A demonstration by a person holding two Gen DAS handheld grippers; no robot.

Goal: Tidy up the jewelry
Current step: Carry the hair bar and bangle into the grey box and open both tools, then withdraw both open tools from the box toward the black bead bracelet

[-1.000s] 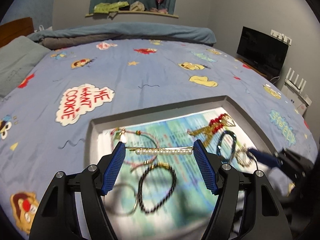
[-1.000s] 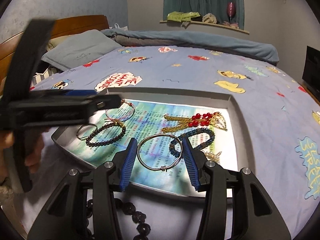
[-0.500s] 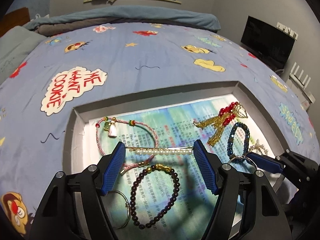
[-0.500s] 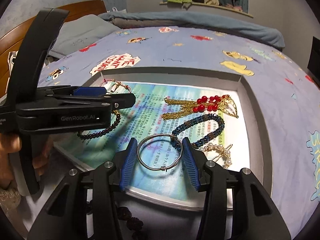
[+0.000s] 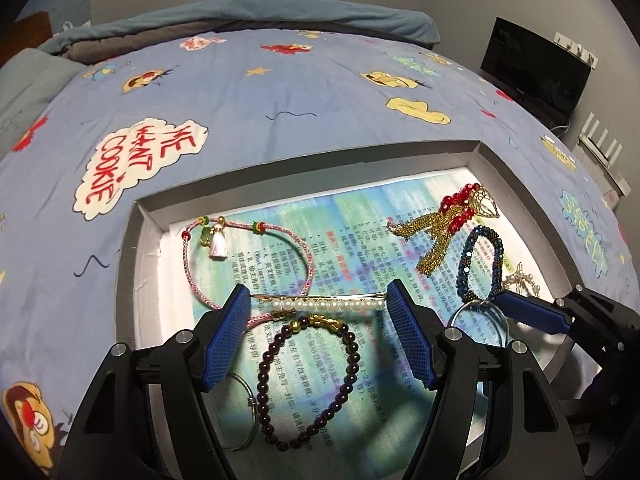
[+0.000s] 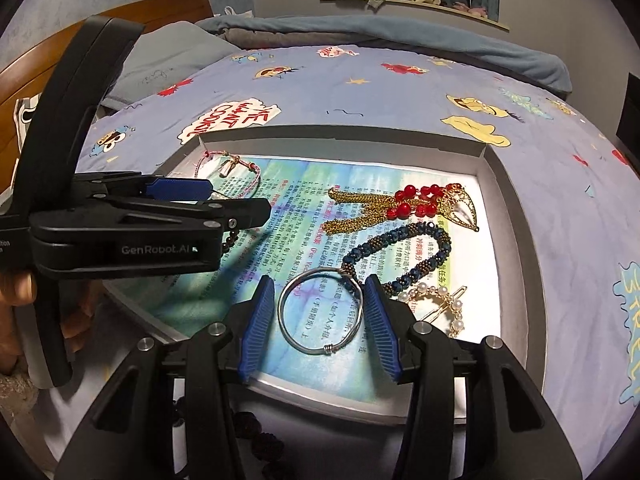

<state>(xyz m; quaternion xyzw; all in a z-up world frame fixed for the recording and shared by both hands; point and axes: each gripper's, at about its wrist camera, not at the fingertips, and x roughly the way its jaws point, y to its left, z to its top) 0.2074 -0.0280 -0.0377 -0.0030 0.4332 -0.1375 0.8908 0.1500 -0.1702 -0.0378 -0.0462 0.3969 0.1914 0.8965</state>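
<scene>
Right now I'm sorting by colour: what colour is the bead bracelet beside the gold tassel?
Dark blue bracelet, clearest in right wrist view.

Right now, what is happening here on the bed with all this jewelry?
A person is sorting jewelry in a shallow grey cardboard tray lined with printed paper, with one gripper in each hand. The left tongs grip a gold hairpin with white pearls by its two ends. On the right tongs the jaws are opening around a thin silver wire bangle that seems to lie on the paper; the pads look just clear of it.
</scene>
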